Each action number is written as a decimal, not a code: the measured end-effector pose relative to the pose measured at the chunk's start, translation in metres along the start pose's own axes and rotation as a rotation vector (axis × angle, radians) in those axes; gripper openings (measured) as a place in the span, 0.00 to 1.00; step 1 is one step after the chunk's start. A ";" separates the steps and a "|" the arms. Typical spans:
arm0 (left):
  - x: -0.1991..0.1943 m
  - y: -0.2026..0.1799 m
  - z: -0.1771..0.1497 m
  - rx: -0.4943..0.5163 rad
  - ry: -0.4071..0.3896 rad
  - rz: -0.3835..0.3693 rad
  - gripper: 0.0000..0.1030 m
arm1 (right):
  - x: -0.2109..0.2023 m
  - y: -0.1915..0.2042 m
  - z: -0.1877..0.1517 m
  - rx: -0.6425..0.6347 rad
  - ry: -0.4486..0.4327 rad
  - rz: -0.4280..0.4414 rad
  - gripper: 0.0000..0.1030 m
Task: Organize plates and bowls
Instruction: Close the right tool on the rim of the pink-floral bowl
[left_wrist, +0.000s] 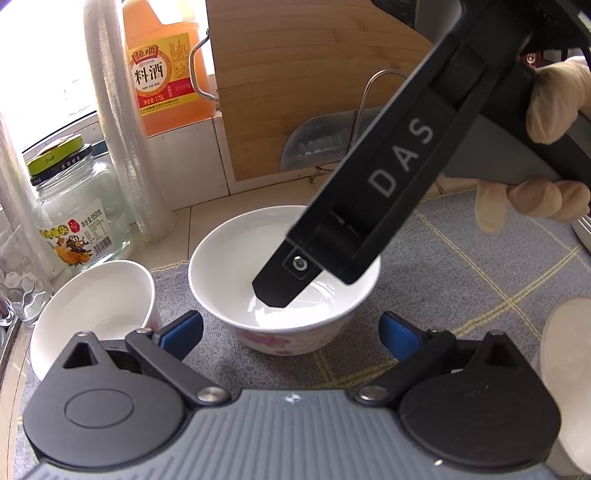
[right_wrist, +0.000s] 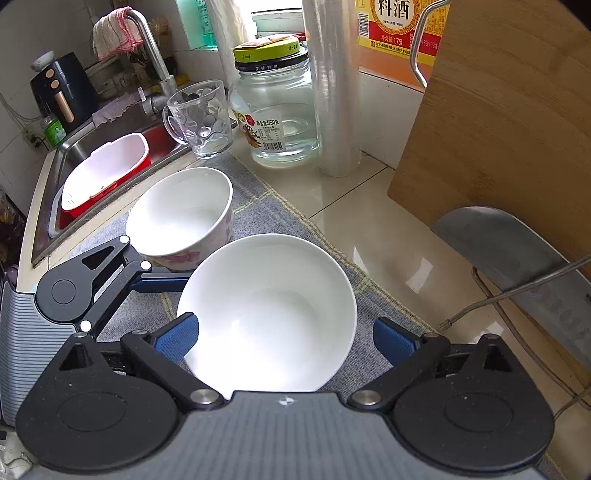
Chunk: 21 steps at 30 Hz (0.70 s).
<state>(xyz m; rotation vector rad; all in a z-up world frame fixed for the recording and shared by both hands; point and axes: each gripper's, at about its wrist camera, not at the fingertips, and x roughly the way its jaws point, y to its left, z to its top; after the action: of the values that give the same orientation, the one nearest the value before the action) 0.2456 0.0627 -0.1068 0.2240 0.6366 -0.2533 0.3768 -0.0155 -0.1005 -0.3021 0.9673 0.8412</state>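
Note:
A white bowl with pink flowers (left_wrist: 284, 280) stands on the grey checked mat (left_wrist: 461, 280), just ahead of my open left gripper (left_wrist: 291, 334). The right gripper's black finger (left_wrist: 295, 273) reaches down inside this bowl. In the right wrist view the same bowl (right_wrist: 269, 314) sits between the spread blue pads (right_wrist: 177, 338) of my open right gripper (right_wrist: 286, 341). A second, taller flowered bowl (left_wrist: 96, 306) stands to its left, also shown in the right wrist view (right_wrist: 181, 214). The left gripper's finger (right_wrist: 162, 282) shows between the two bowls.
A glass jar (left_wrist: 74, 218), a plastic roll (left_wrist: 125, 122), an orange cooking-wine jug (left_wrist: 166, 62) and a wooden board (left_wrist: 306, 74) line the back. A cleaver (right_wrist: 517, 251) leans by the board. A glass mug (right_wrist: 201, 118) and the sink (right_wrist: 103, 173) lie left.

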 end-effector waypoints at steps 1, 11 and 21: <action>-0.001 0.000 0.001 -0.001 -0.005 -0.002 0.97 | 0.002 -0.001 0.001 -0.001 0.001 0.005 0.99; 0.000 0.004 0.005 -0.008 -0.014 -0.008 0.90 | 0.009 -0.004 0.004 0.014 0.007 0.039 0.91; -0.001 0.008 0.007 -0.023 -0.006 -0.021 0.89 | 0.009 -0.005 0.004 0.034 0.006 0.053 0.89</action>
<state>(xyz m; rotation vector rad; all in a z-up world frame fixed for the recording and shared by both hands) 0.2512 0.0682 -0.0997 0.1939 0.6357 -0.2667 0.3850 -0.0124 -0.1061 -0.2511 0.9983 0.8711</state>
